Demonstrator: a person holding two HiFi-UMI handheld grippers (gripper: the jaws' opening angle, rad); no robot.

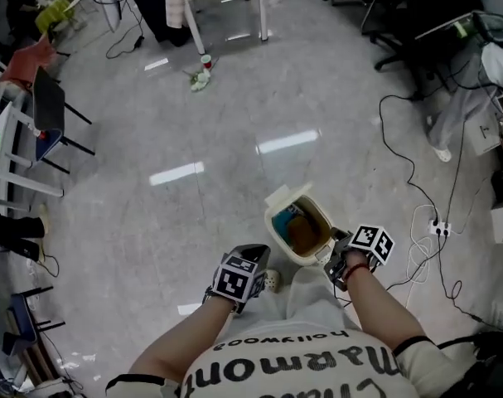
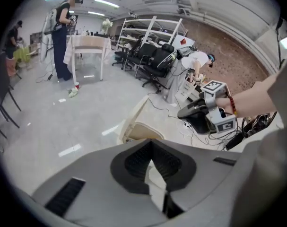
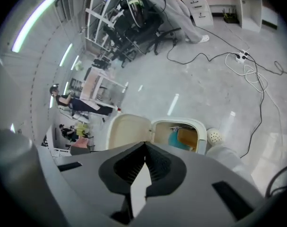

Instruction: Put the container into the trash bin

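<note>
A cream trash bin [image 1: 273,226] stands on the floor just ahead of me, its lid [image 1: 282,196] flipped open. Inside lie a brown container [image 1: 303,235] and a teal item [image 1: 291,216]; the right gripper view shows the same brown container [image 3: 187,137] within the bin's rim [image 3: 202,129]. My left gripper [image 1: 251,254] hangs near the bin's near left side, shut with nothing in it [image 2: 152,149]. By the rim's right edge my right gripper [image 1: 337,245] is also shut and empty [image 3: 144,148]. From the left gripper view it [image 2: 185,112] shows above the bin [image 2: 143,129].
Cables and a power strip [image 1: 439,226] lie on the floor to the right. Chairs [image 1: 48,106] line the left side. A white table [image 1: 226,7] stands far ahead, with small litter [image 1: 201,77] in front of it. My shoe [image 1: 271,282] is beside the bin.
</note>
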